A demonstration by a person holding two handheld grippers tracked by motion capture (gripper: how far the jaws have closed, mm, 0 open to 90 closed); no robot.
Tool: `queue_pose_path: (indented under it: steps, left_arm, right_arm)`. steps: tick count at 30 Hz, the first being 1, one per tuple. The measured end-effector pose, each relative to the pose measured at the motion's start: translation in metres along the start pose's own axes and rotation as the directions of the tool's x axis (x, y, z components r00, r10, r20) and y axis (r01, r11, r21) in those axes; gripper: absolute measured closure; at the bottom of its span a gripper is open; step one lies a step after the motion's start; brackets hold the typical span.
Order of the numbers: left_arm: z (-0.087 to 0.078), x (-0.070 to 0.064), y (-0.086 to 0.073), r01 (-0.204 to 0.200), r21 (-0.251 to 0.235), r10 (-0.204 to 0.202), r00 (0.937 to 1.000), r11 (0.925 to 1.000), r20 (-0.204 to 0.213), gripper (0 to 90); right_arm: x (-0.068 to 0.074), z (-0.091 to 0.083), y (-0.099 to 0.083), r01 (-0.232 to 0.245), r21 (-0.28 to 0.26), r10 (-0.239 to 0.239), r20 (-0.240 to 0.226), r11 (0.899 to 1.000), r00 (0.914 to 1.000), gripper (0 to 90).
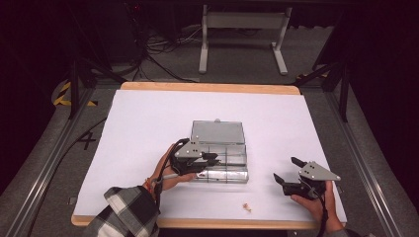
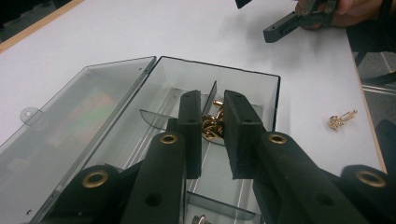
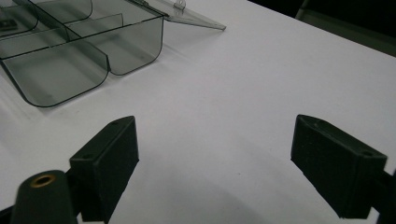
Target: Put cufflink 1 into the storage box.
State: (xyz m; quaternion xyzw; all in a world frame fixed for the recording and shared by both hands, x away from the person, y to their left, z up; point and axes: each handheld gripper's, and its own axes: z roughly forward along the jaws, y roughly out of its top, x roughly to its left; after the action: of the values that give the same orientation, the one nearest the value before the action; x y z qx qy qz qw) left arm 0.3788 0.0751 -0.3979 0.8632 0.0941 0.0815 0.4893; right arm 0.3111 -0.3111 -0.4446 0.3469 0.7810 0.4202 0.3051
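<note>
One gold earring [image 2: 212, 127] between left tool [image 2: 212, 128]

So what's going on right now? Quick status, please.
Left tool over the clear box, jaws close around a gold earring. Right tool open, nothing in it, off to the side. Second gold earring lies loose on the table. Nothing in the way.

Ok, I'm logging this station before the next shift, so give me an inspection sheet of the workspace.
Surface: white sheet on a wood-edged table.
Job's things: clear compartment box, lid open; gold earring between the left jaws over a compartment; second gold earring loose on the sheet.
Clutter: nothing seen.
Grippers: left gripper closed on the earring; right gripper open, holding nothing.
Cables: bundle on the floor.
Surroundings: grey floor, white stand, hazard tape.
</note>
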Motion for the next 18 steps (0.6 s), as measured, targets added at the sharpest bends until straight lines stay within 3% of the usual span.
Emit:
queue_pose_path:
  steps: [11,18]
  left_arm:
    - [0.012,-0.001,0.000,-0.020,0.056,0.019,0.9996,0.9982,0.021,78.3]
    - [0.018,0.001,-0.008,-0.005,0.087,0.003,0.9996,0.9962,0.028,78.2]
  right_arm:
    - [0.000,-0.001,0.000,-0.001,-0.006,0.001,0.003,1.000,1.0000,15.8]
    - [0.002,0.001,0.000,0.014,0.004,-0.014,0.004,1.000,0.9999,15.8]
